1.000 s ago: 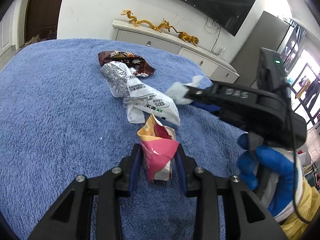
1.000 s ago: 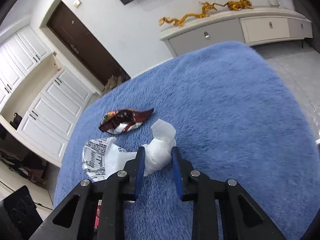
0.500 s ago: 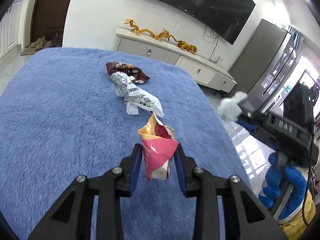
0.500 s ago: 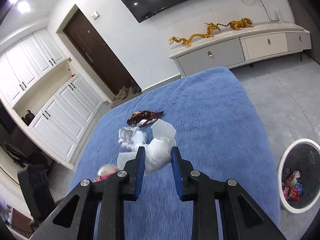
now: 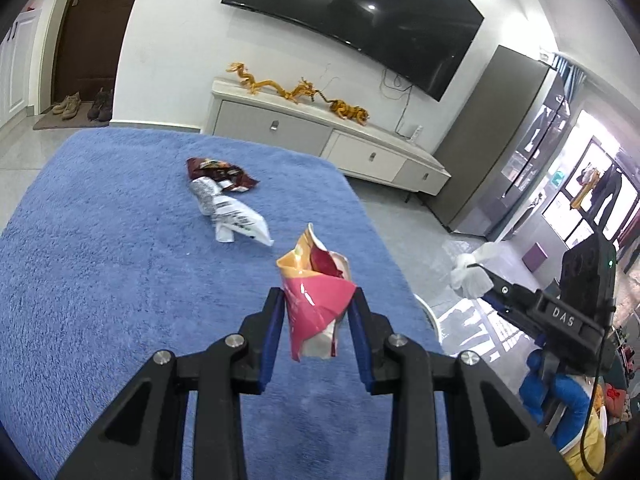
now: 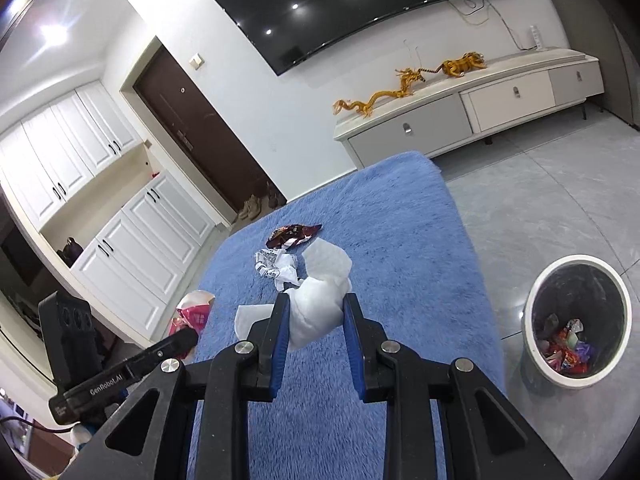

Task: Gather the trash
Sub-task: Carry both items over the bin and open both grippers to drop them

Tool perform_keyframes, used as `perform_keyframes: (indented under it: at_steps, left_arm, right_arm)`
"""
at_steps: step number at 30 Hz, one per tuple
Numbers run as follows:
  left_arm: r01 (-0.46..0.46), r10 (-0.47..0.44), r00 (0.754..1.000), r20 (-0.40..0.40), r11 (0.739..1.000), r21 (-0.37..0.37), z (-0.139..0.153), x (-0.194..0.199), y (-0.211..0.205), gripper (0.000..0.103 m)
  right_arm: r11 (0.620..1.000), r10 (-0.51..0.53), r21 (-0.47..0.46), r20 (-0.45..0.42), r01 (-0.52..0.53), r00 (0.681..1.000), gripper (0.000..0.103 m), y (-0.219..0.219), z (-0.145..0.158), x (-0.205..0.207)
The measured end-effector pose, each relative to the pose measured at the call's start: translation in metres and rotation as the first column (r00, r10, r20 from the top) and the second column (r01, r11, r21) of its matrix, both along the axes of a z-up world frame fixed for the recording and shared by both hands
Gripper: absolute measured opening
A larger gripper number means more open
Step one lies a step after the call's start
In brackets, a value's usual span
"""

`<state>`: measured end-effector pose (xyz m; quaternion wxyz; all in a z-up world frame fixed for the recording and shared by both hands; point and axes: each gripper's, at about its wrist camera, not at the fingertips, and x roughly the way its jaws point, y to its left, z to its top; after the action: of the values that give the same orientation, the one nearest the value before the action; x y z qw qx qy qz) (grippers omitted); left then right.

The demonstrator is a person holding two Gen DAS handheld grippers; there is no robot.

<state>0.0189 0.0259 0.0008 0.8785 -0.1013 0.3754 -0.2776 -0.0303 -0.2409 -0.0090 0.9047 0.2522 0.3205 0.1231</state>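
Observation:
My left gripper (image 5: 318, 300) is shut on a pink and orange snack wrapper (image 5: 316, 300) and holds it above the blue rug (image 5: 100, 260). My right gripper (image 6: 314, 304) is shut on a crumpled white tissue (image 6: 320, 300), also lifted above the rug (image 6: 400, 248). A white printed wrapper (image 5: 232, 216) and a dark brown wrapper (image 5: 220, 172) lie on the rug farther away; both show in the right wrist view, the white one (image 6: 274, 266) and the brown one (image 6: 292, 235). A white bin (image 6: 576, 320) with trash inside stands on the floor to the right of the rug.
A low TV cabinet (image 5: 320, 136) with golden dragon figures stands against the far wall under a TV (image 5: 352, 20). Grey tiled floor (image 6: 540, 200) surrounds the rug. White cupboards (image 6: 100, 200) and a dark door (image 6: 200, 136) are on the left.
Both grippers have risen and pulled back from the rug, each with its piece of trash. The right gripper has swung out to the right, and the bin has come into its view.

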Motion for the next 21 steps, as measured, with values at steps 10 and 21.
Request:
perform_keyframes:
  at_steps: [10,21]
  left_arm:
    - [0.103,-0.103,0.995,-0.002,0.995,0.01,0.018,0.004,-0.061,0.031]
    - [0.303,-0.3,0.952,-0.059,0.951,0.06,0.005,0.035,-0.213,0.031]
  right_arm:
    - [0.994,-0.1,0.044,0.023,0.098,0.995,0.024,-0.056,-0.009,-0.023]
    - [0.956,-0.294,-0.004,-0.052,0.294,0.954,0.025,-0.157,-0.051,-0.035]
